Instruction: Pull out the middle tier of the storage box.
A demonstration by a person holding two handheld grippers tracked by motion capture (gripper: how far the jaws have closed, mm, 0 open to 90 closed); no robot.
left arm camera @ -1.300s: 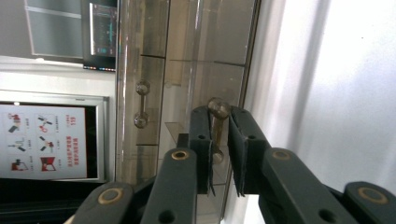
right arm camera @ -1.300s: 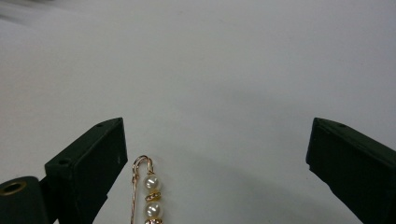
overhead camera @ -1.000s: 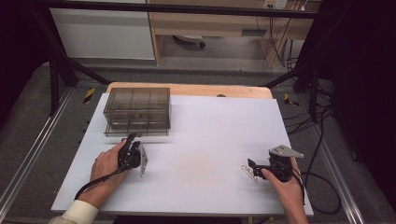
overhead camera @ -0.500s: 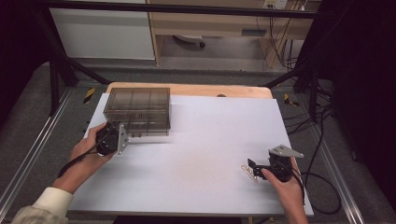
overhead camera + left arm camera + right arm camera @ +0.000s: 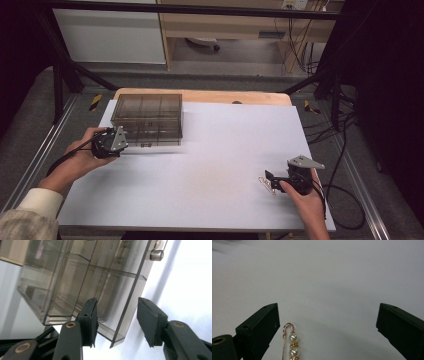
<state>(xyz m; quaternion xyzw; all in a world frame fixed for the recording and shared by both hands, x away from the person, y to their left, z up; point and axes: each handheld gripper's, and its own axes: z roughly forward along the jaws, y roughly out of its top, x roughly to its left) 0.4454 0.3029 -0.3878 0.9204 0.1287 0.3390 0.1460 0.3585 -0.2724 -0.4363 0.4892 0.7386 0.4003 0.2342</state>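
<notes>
White sheet over a wooden surface (image 5: 210, 97), dark frame rails and cabling behind.

Item 1: smoked-plastic compartment box (image 5: 147, 119), far left of the sheet, lid apparently closed; dividers show through the tinted walls, contents not discernible. Latch knob (image 5: 156, 254) visible at one edge in the left gripper view.

Item 2: left gripper (image 5: 111, 142), at the box's near left corner. Its jaws have just been closing a little and stand half apart, straddling a thin wall or lid edge of the box without the pads pressing on it; probably placed to steady or open the box.

Item 3: pearl-beaded gold pin (image 5: 290, 341), flat on the sheet at the near right, well apart from the box; lower part cut off by the frame.

Item 4: right gripper (image 5: 270, 180), jaws wide open, the pin between them nearer one jaw, untouched; likely poised to pick it up for stowing.
</notes>
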